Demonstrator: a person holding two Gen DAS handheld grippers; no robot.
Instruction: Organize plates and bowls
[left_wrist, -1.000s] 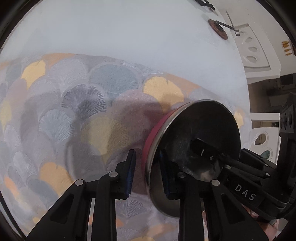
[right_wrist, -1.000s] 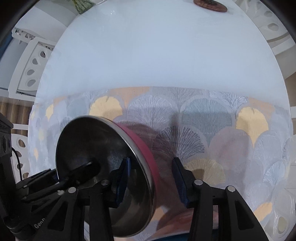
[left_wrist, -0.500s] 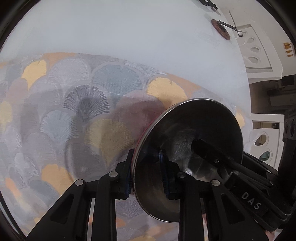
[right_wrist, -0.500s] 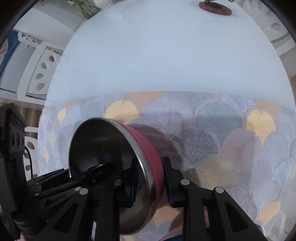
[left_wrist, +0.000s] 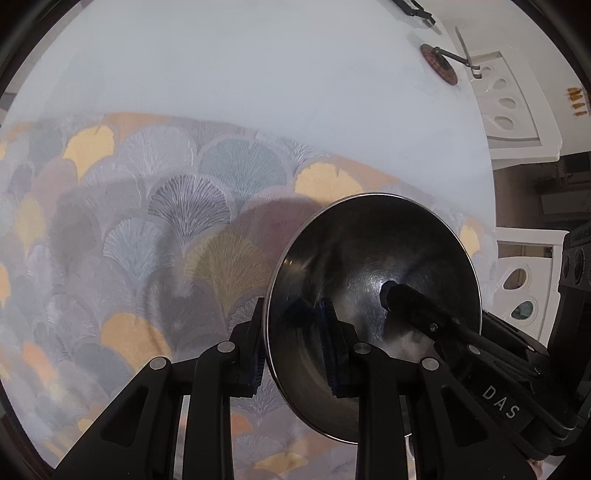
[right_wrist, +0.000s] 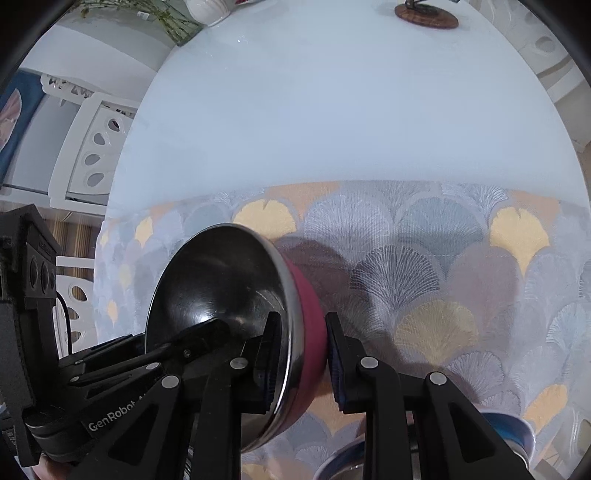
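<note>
A steel bowl with a dark red outside (right_wrist: 225, 306) is held on its side above the fan-patterned cloth (right_wrist: 424, 266); its shiny inside shows in the left wrist view (left_wrist: 373, 280). My left gripper (left_wrist: 293, 343) is shut on its rim, one finger inside and one outside. My right gripper (right_wrist: 303, 354) is also shut on the rim from the opposite side. Each gripper's fingers reach into the other's view.
Blue-rimmed bowls (right_wrist: 511, 432) sit at the near edge below my right gripper. A round wooden trivet (right_wrist: 426, 14) lies at the white table's far side. White chairs (right_wrist: 92, 147) stand around the table. A white vase with stems (right_wrist: 207, 9) stands far left.
Both grippers have closed on the bowl's rim; a second ago they stood open around it. The bowl has tilted so its inside faces my left camera more.
</note>
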